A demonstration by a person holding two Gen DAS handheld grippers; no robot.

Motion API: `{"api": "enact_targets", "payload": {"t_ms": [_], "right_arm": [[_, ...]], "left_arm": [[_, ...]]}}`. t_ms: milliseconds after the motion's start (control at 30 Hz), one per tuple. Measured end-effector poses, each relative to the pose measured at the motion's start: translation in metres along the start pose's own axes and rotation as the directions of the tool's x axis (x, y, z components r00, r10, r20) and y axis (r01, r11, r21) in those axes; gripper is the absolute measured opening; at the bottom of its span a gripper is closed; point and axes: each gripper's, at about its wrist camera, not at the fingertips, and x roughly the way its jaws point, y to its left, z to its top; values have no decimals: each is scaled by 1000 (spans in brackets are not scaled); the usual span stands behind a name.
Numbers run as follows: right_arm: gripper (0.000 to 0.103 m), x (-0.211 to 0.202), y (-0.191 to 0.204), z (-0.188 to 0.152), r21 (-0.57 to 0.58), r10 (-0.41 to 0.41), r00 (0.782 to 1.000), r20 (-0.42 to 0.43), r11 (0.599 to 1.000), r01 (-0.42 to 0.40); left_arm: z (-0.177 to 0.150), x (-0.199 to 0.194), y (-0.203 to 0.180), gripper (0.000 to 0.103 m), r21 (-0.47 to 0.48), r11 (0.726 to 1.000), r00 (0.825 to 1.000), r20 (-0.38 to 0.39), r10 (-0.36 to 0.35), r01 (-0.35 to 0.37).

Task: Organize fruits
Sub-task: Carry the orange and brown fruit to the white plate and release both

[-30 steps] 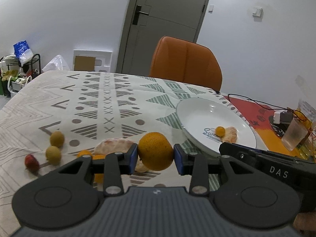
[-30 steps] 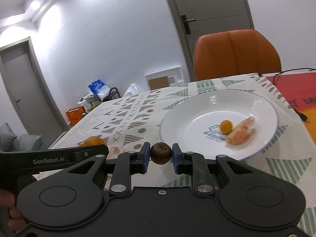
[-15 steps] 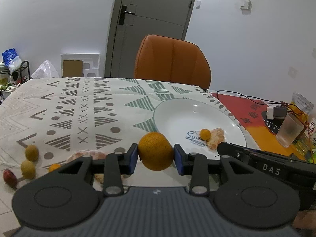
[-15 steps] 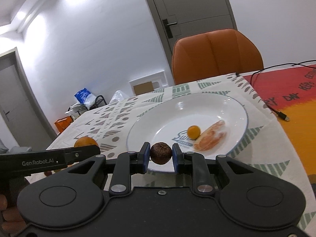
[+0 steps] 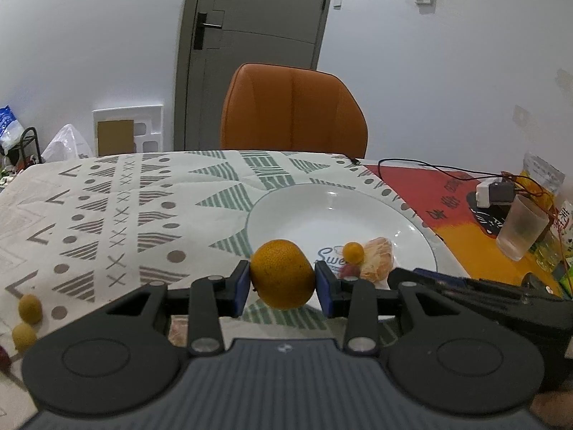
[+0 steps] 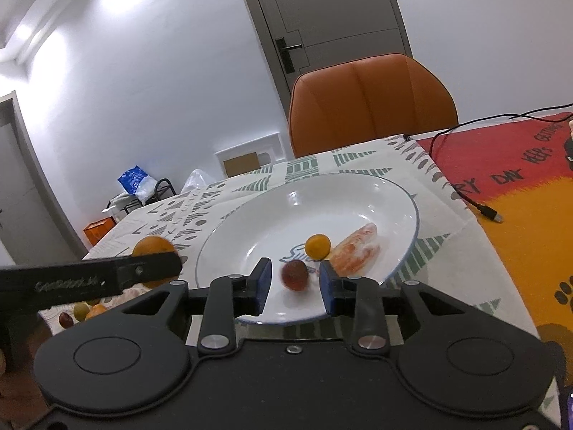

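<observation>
My left gripper (image 5: 282, 288) is shut on an orange (image 5: 283, 273) and holds it at the near rim of the white plate (image 5: 322, 208). My right gripper (image 6: 294, 285) is open over the plate (image 6: 322, 197); a small dark red fruit (image 6: 294, 275), blurred, sits free between its fingers. On the plate lie a small yellow-orange fruit (image 6: 317, 246) and peeled orange segments (image 6: 354, 249). These also show in the left wrist view: the small fruit (image 5: 353, 252) and the segments (image 5: 376, 258).
Small yellow fruits (image 5: 29, 308) lie on the patterned cloth at the left. An orange chair (image 5: 293, 107) stands behind the table. A plastic cup (image 5: 521, 231), a charger and cables (image 5: 496, 191) sit on the red-orange mat to the right.
My right gripper opened and let go of the dark red fruit over the plate. My left gripper carried the orange rightwards to the plate's rim.
</observation>
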Motion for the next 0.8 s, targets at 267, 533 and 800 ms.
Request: {"api": "enact_targets", "payload": {"t_ms": [267, 533, 800], "right_arm": [[37, -12, -8, 0, 19, -11, 1000, 11, 1000, 11], [40, -20, -15, 0, 37, -21, 1000, 19, 999, 21], [51, -19, -10, -3, 37, -7, 1000, 12, 999, 7]], "left_arm": [[7, 13, -11, 37, 20, 1000, 1000, -5, -14, 14], [11, 13, -22, 43, 46, 999, 1000, 28, -6, 5], [6, 2, -6, 67, 10, 999, 998, 26, 52, -52]]}}
